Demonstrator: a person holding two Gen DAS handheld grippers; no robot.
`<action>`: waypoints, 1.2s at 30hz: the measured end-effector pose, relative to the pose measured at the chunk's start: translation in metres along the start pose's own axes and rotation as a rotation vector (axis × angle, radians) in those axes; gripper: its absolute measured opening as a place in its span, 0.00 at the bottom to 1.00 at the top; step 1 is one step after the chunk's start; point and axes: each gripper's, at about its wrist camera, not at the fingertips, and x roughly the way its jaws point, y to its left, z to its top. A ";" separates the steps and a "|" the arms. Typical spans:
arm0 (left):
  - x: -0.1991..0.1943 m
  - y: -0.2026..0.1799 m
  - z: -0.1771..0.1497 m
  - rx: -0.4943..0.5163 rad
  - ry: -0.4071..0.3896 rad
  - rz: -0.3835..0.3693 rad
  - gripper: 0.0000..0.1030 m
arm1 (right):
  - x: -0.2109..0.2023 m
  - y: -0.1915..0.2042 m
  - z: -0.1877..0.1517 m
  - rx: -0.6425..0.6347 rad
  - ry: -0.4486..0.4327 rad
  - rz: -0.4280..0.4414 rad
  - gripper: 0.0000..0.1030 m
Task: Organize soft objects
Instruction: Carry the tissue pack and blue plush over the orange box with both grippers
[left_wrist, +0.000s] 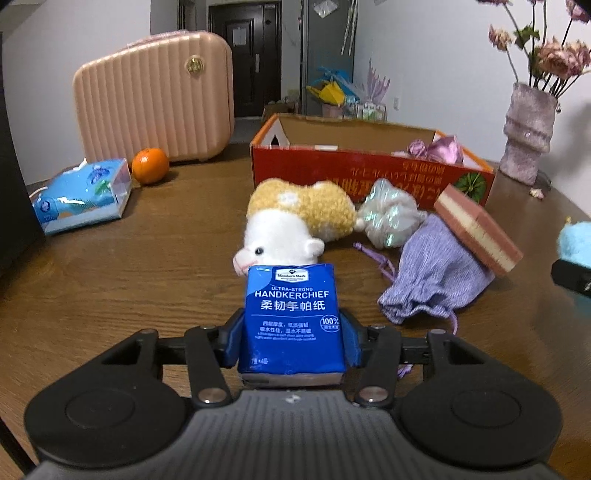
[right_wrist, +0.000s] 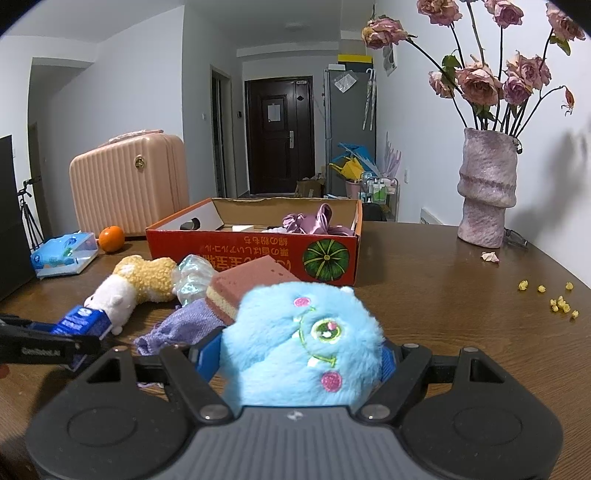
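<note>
our left gripper jaws pinching blue handkerchief pack just above table, w/ white-yellow plush right behind, our right gripper jaws clamped on blue plush, orange box beyond, near purple pouch

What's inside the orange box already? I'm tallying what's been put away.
Inside the orange box: crumpled pink satin fabric at its right end, plus something pale near the middle. The front wall hides the floor.

I saw the blue handkerchief pack upright, clamped at its sides. The fluffy blue plush sat gripped too. A white-and-yellow plush lay sideways on the table before the red box.
</note>
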 end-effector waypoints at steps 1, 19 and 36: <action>-0.004 0.000 0.001 -0.002 -0.016 -0.003 0.51 | 0.000 0.000 0.000 -0.001 -0.002 -0.002 0.75; -0.039 0.002 0.005 -0.009 -0.170 -0.028 0.51 | 0.003 0.001 -0.001 -0.011 -0.002 -0.021 0.75; -0.051 0.005 0.013 -0.036 -0.205 -0.060 0.51 | 0.001 0.003 0.005 -0.023 -0.037 -0.019 0.75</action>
